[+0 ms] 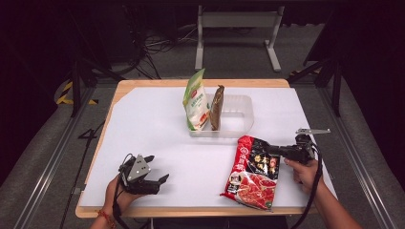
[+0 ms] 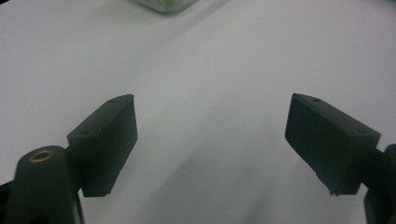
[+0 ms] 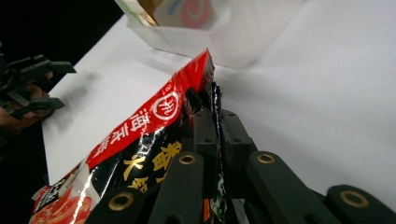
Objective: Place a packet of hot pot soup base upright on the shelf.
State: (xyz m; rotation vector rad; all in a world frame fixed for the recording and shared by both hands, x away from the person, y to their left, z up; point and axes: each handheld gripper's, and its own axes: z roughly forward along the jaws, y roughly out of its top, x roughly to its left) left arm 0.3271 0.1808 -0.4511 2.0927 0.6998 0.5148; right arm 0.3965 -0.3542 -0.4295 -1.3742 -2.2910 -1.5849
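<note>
Half the red noodle packet (image 3: 140, 135) hides behind my right gripper (image 3: 212, 100), clamped on its glossy edge; my left gripper (image 2: 211, 140), at eight o'clock, gapes

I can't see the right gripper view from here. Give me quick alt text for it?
The right gripper is clamped shut on the edge of a red and black noodle packet, which slants across the white table. Beyond it stands a clear plastic tray holding packets, and the left gripper sits open at the far left.
</note>
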